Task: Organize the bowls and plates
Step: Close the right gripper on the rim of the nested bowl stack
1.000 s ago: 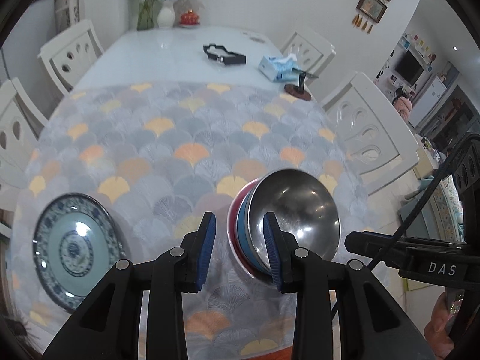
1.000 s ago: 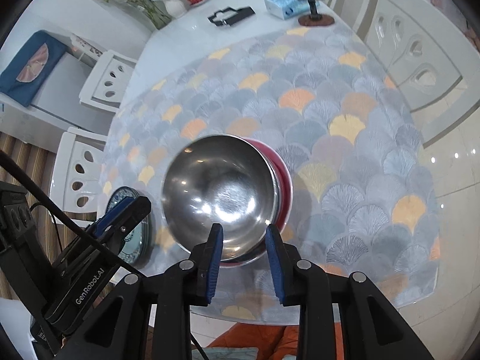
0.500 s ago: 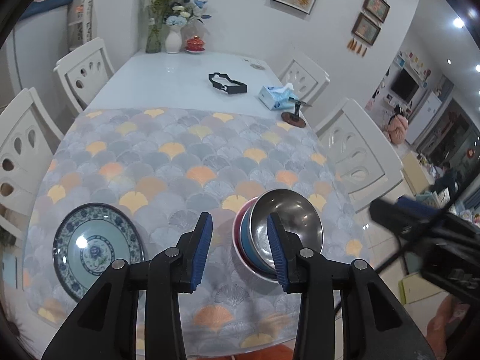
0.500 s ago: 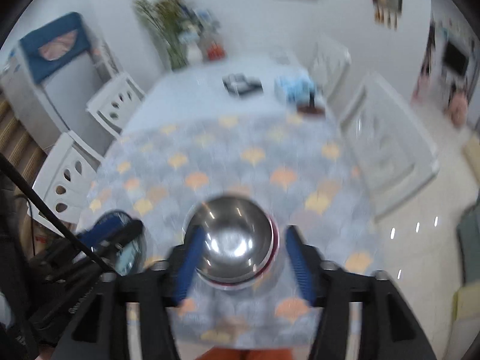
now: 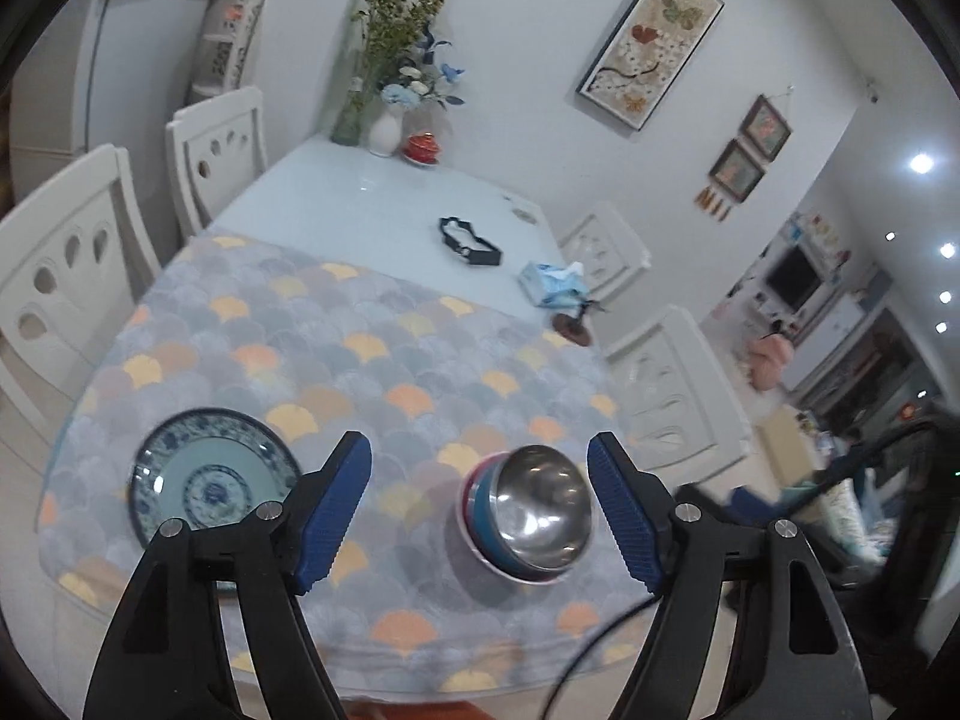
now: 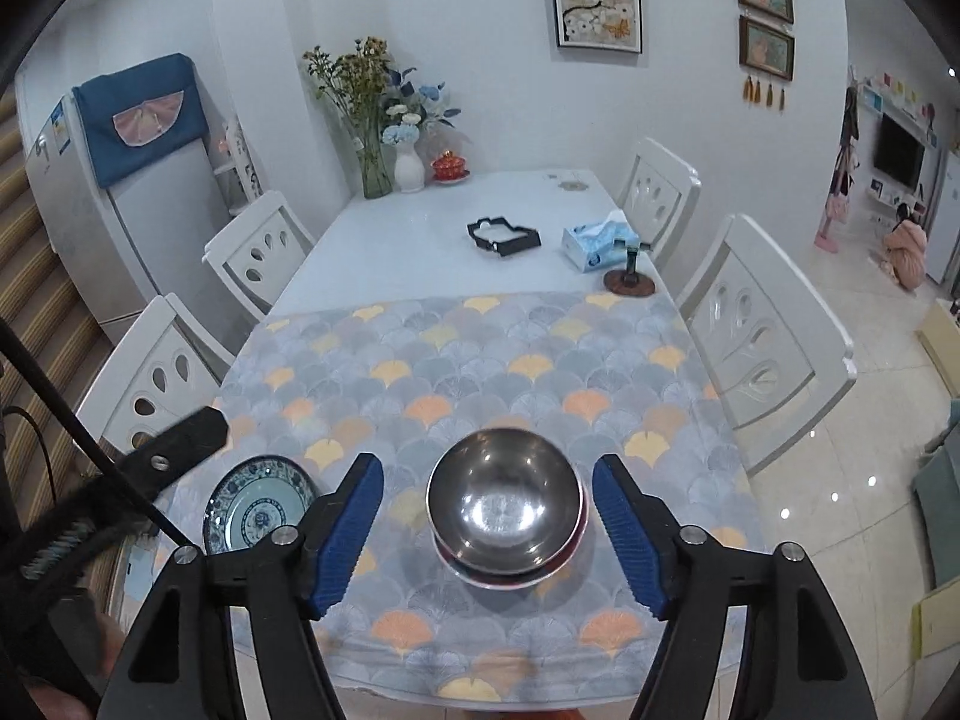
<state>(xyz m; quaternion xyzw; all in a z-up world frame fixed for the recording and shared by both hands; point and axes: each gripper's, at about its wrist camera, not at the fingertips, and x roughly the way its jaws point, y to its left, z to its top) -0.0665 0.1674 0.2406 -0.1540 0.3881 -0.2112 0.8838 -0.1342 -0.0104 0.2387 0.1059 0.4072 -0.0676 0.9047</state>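
A steel bowl (image 6: pixel 504 501) sits nested on top of a blue bowl (image 5: pixel 483 507) and a red bowl (image 6: pixel 579 531), stacked on the patterned tablecloth near the table's front edge. A blue-and-white plate (image 6: pixel 259 507) lies to the left of the stack; in the left wrist view the plate (image 5: pixel 207 483) is at lower left and the steel bowl (image 5: pixel 543 510) at lower middle. My left gripper (image 5: pixel 480 516) is open and empty, held above and in front of the table. My right gripper (image 6: pixel 487 534) is open and empty, well above the stack.
The white table (image 6: pixel 420 240) carries a black tray (image 6: pixel 503 235), a tissue box (image 6: pixel 599 239), a small stand on a brown coaster (image 6: pixel 629 279) and flower vases (image 6: pixel 408 165) at the far end. White chairs (image 6: pixel 762 348) stand on both sides.
Both grippers have opened wide and pulled back and up from the bowl stack. The steel bowl now rests in the stack, released.
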